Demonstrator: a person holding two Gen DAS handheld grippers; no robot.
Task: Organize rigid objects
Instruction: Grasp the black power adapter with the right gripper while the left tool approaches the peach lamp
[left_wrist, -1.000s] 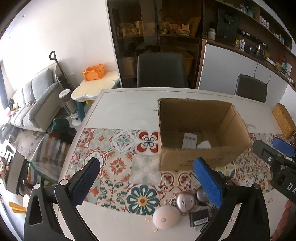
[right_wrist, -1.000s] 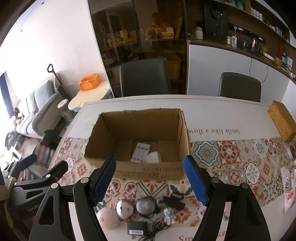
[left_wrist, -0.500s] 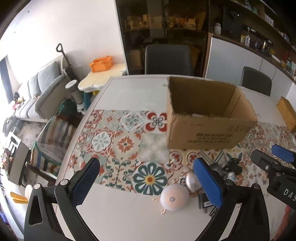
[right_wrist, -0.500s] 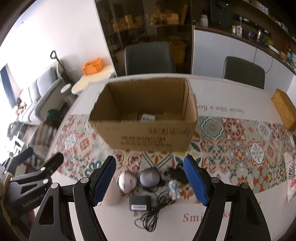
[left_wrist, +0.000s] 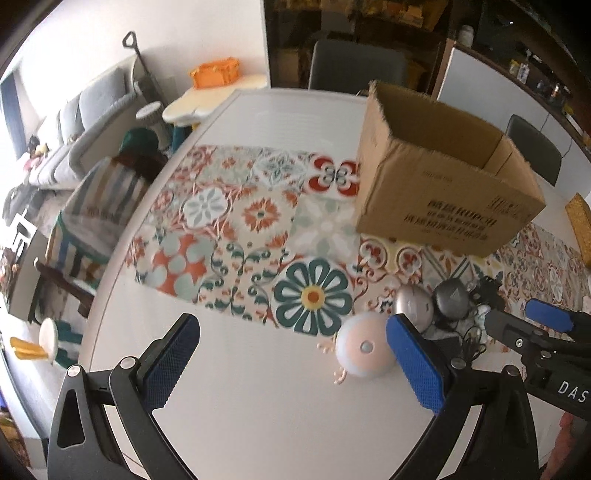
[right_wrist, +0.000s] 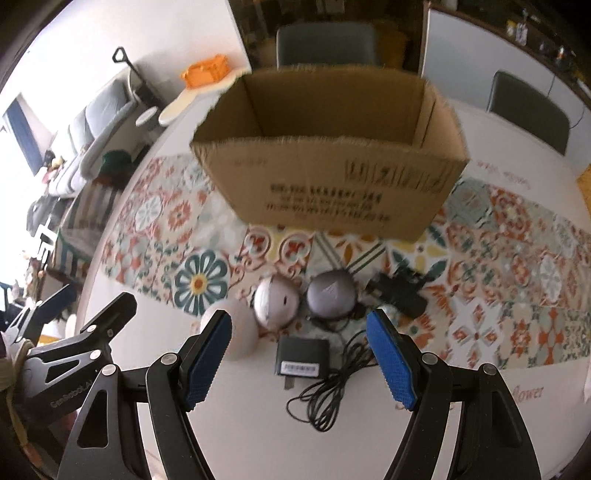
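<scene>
The small things, a black plug (right_wrist: 302, 357), two round gadgets and a pale ball (left_wrist: 364, 350), lie near the table's front edge, before the cardboard box (right_wrist: 332, 177). Both grippers, right gripper (right_wrist: 300, 360) and left gripper (left_wrist: 291, 363), hang wide open, holding nothing. Next, I think, one must close on one thing.

A white tabletop (right_wrist: 258, 424) carries a patterned runner (right_wrist: 517, 266). On the runner stands an open cardboard box (right_wrist: 332, 188). At its 6 o'clock lie a pale round device (left_wrist: 364, 349), a silver puck (right_wrist: 275, 302), a grey puck (right_wrist: 331, 295), a black adapter (right_wrist: 302, 357) with coiled cable (right_wrist: 332, 395), and a black gadget (right_wrist: 400, 291).
</scene>
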